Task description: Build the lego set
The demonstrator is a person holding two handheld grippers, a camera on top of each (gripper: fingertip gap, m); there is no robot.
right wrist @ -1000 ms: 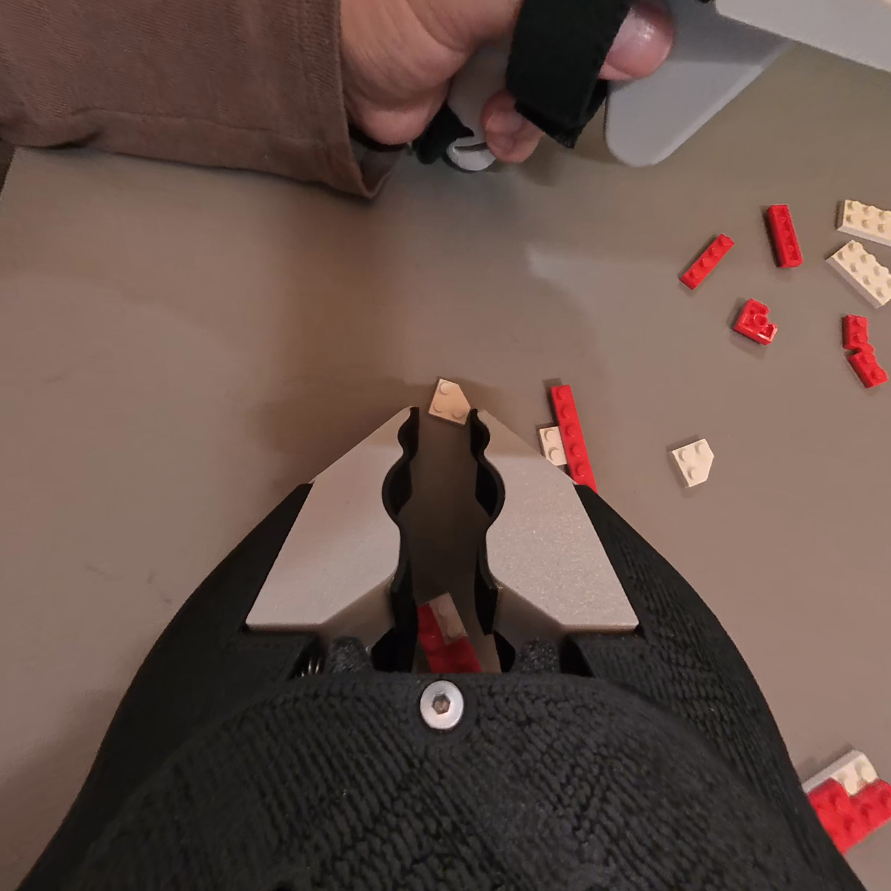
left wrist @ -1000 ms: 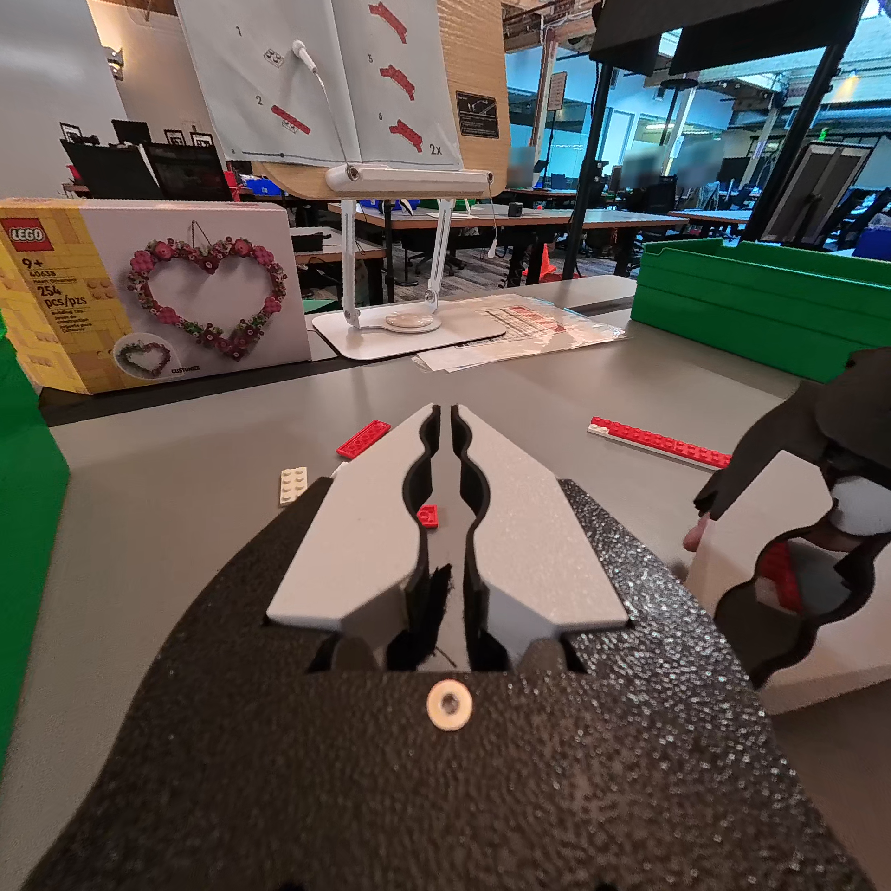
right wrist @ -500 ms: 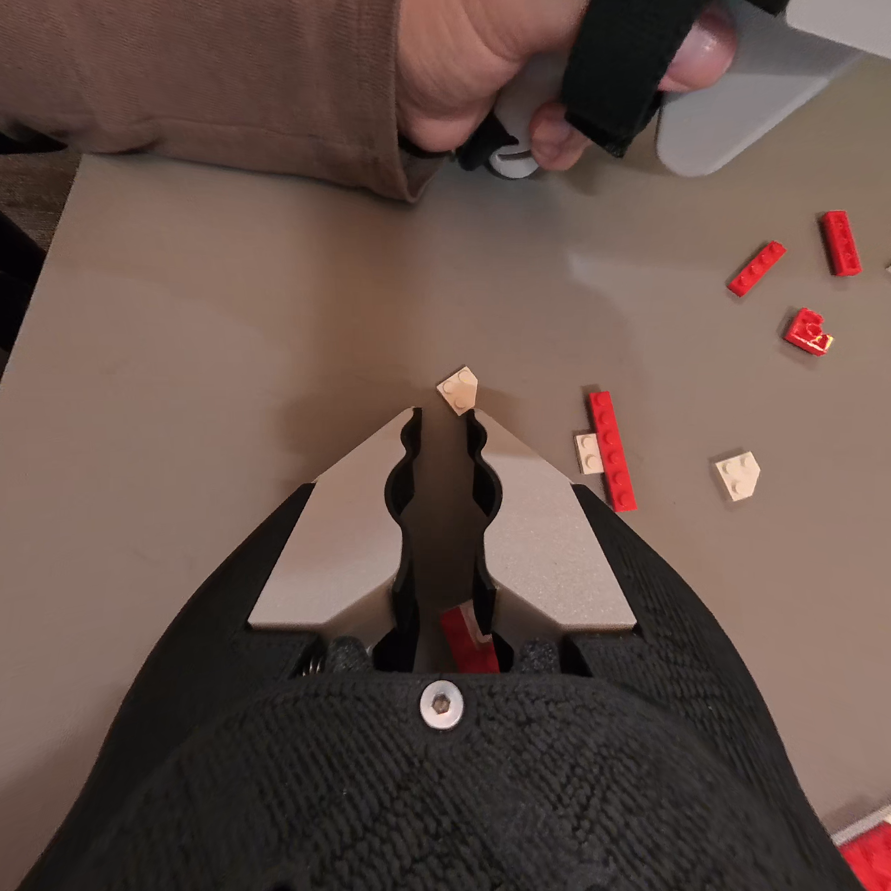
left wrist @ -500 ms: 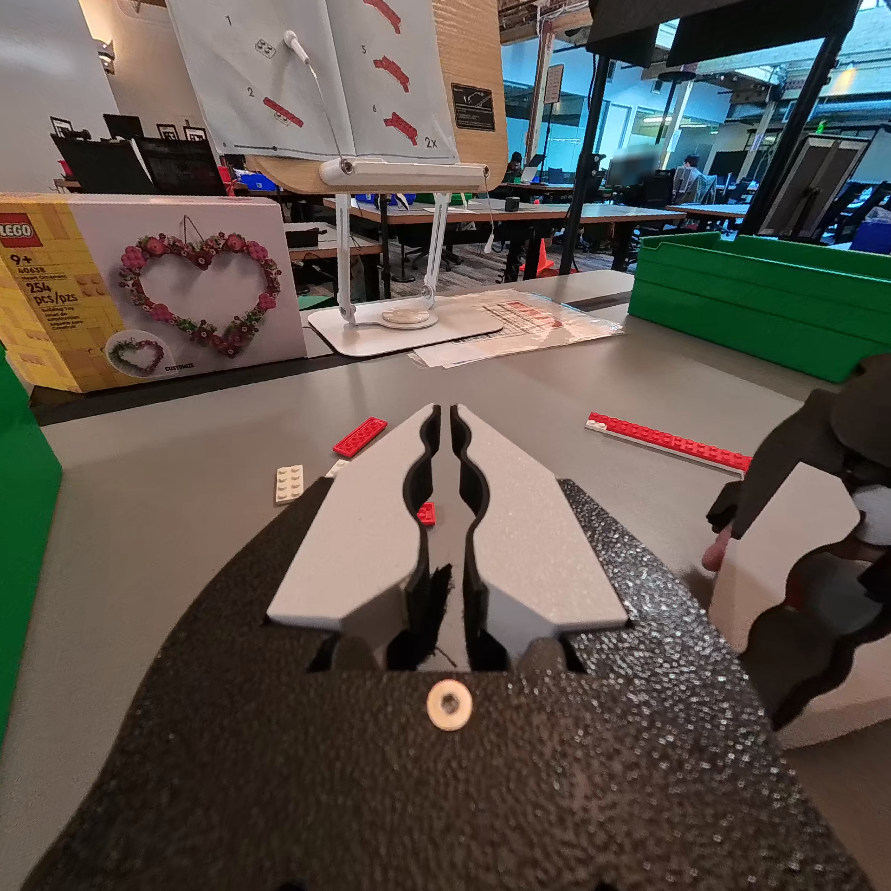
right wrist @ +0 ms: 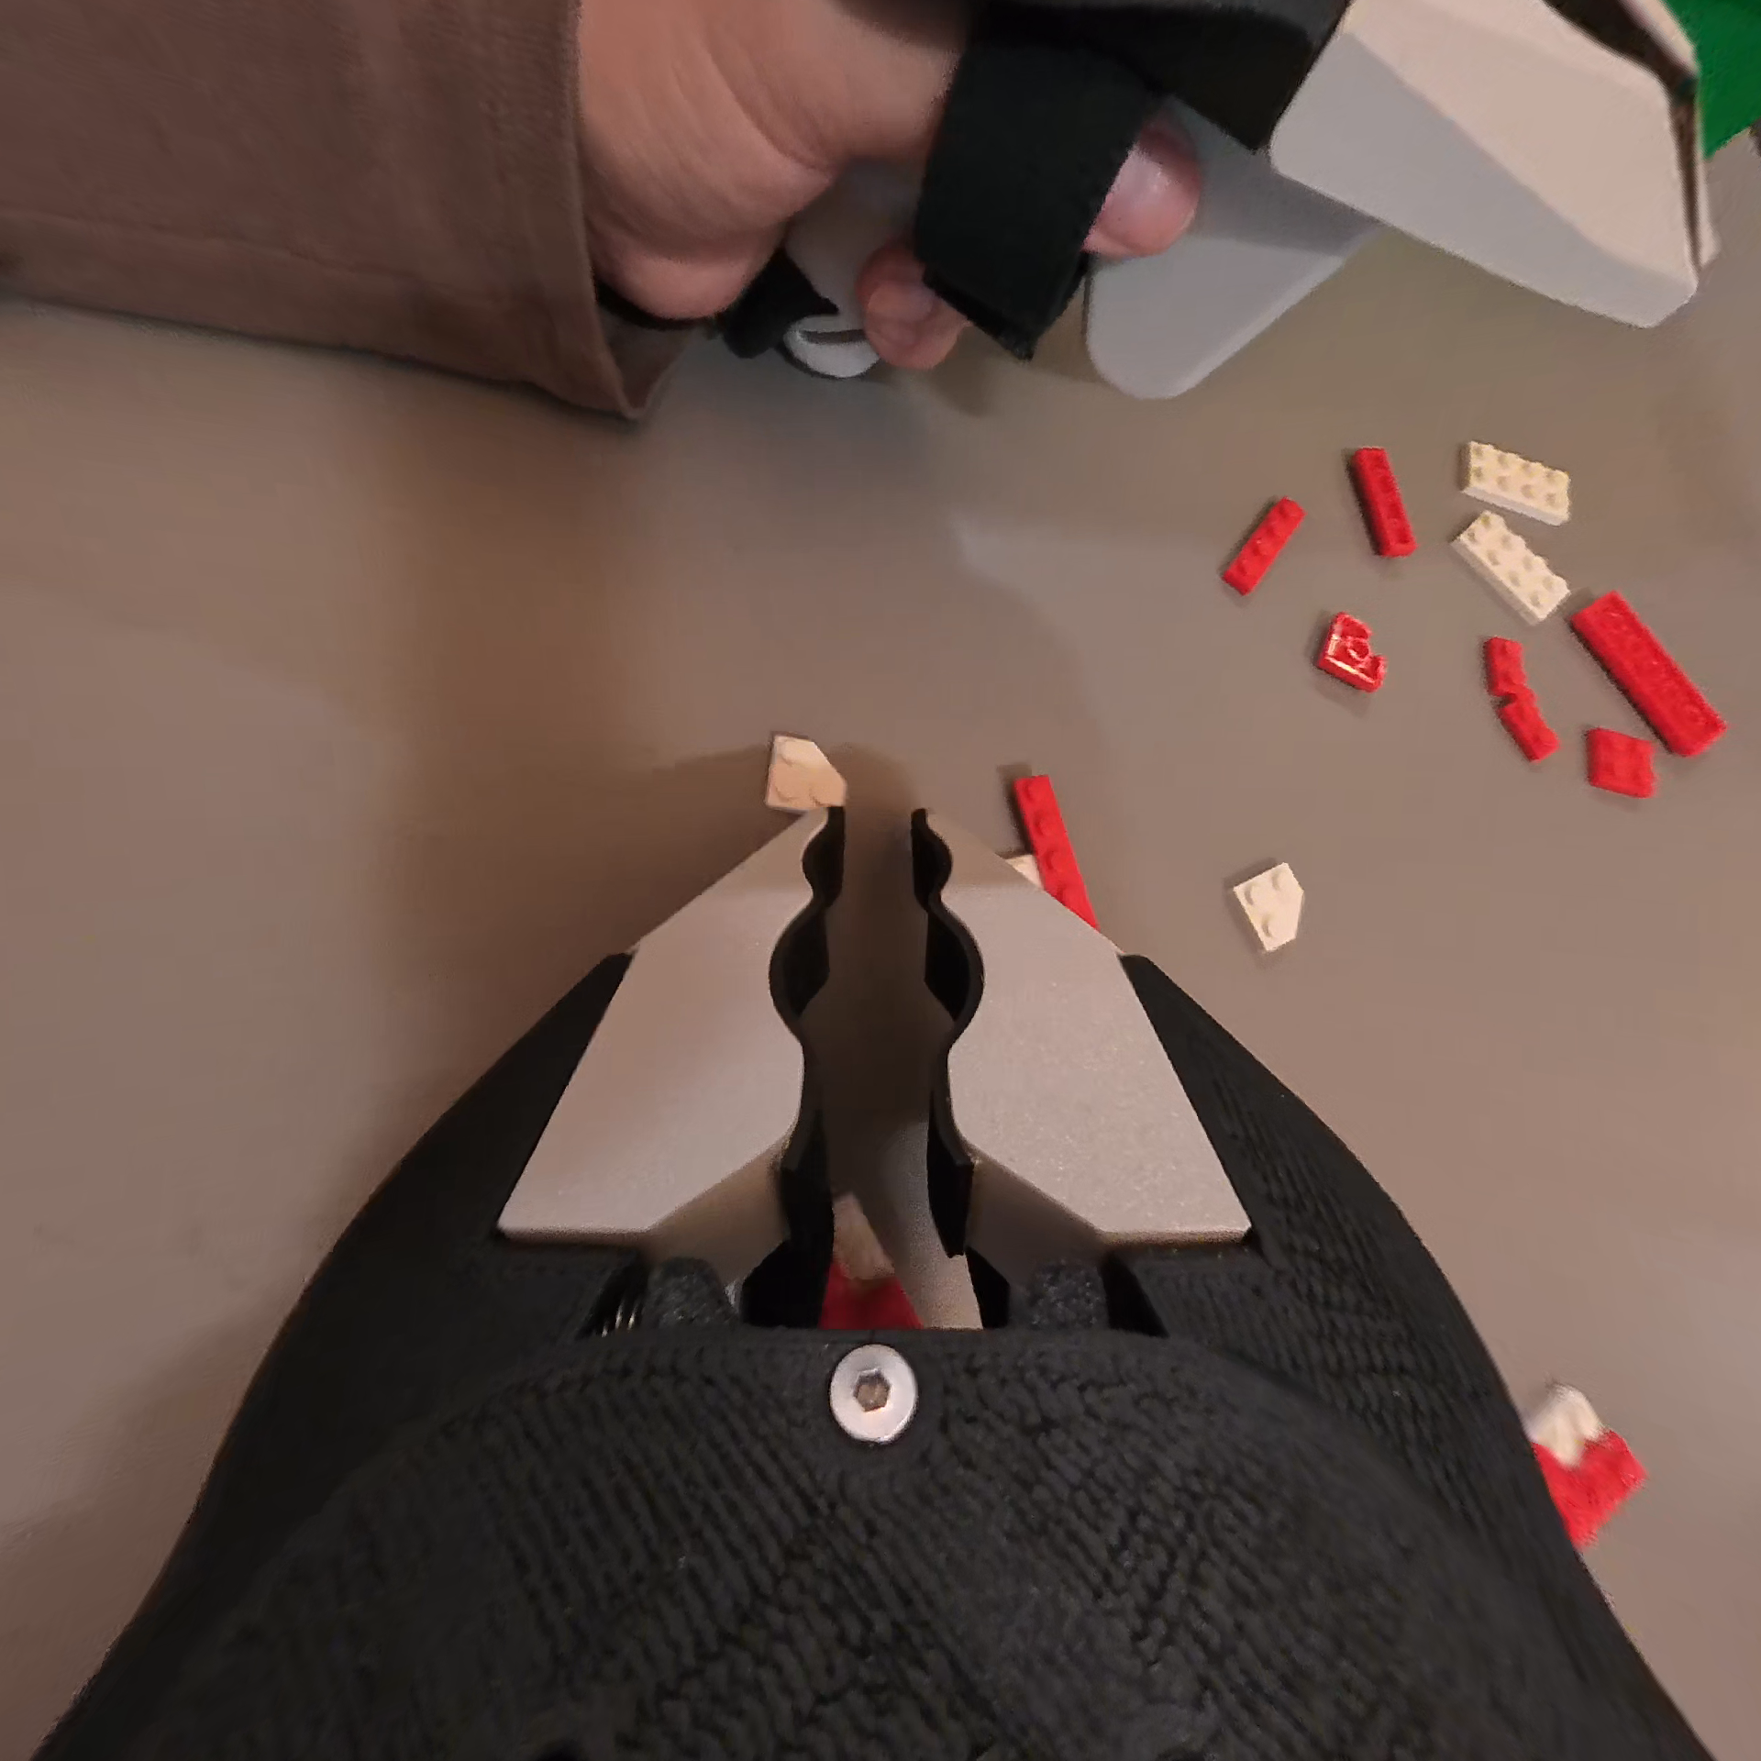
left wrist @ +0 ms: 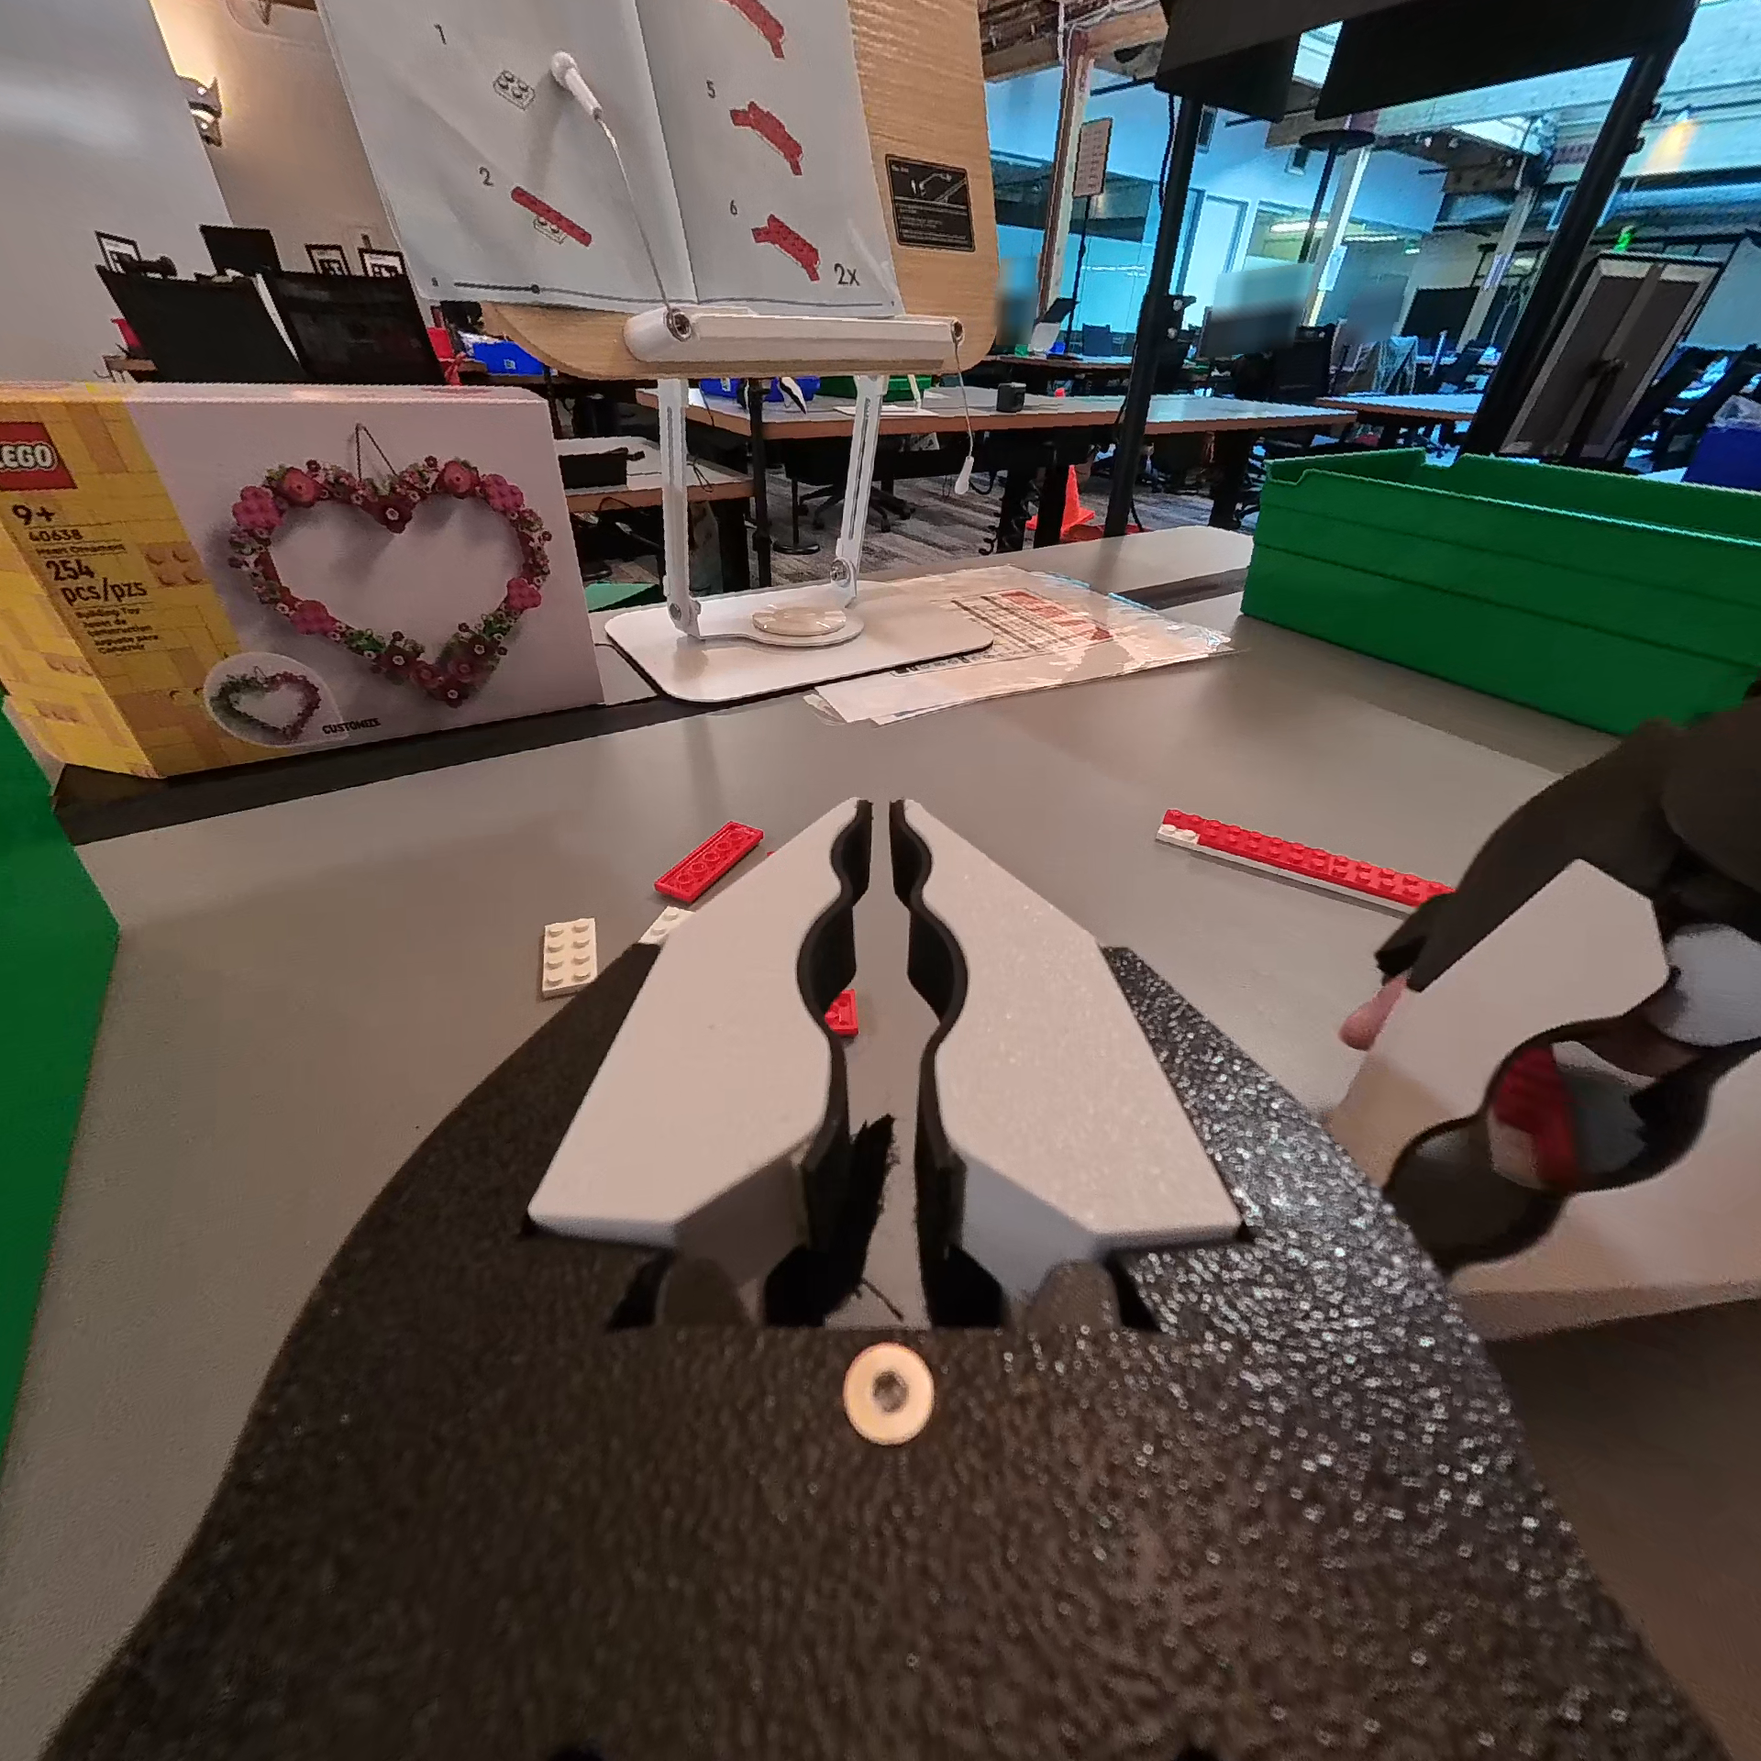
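Left gripper [left wrist: 879,810] hangs low over the grey table [left wrist: 286,953], fingers nearly together w/ only a thin slit between the tips, nothing in them. Thru the gap further back, a small red piece [left wrist: 842,1012] lies on the table under it. Just left of its tips: a red plate [left wrist: 709,860] and, nearer, a white plate [left wrist: 570,956]. Off to its right, a long red strip w/ white end [left wrist: 1301,858]. Far right, the right gripper [right wrist: 877,818] shows side-on, w/ a red-and-white lego assembly [left wrist: 1529,1115] sitting between its fingers near the base; can't tell if it's actually clamped. From its own cam the right gripper points down at the table, tips a bit apart, the assembly tucked deep by the hinge. A cream wedge plate [right wrist: 803,774] lies right at its left tip, touching or nearly so. Just right of the fingers: a red bar [right wrist: 1053,848], then a second cream wedge [right wrist: 1269,903]. Further ahead-right, a scatter of red and white pieces [right wrist: 1515,600]. Straight ahead of it, a person's hand [right wrist: 762,162] in a brown sleeve grips the other handle. Beyond the left gripper: lego box [left wrist: 286,572], instruction booklet on a white stand [left wrist: 629,162], green bin [left wrist: 1506,591].
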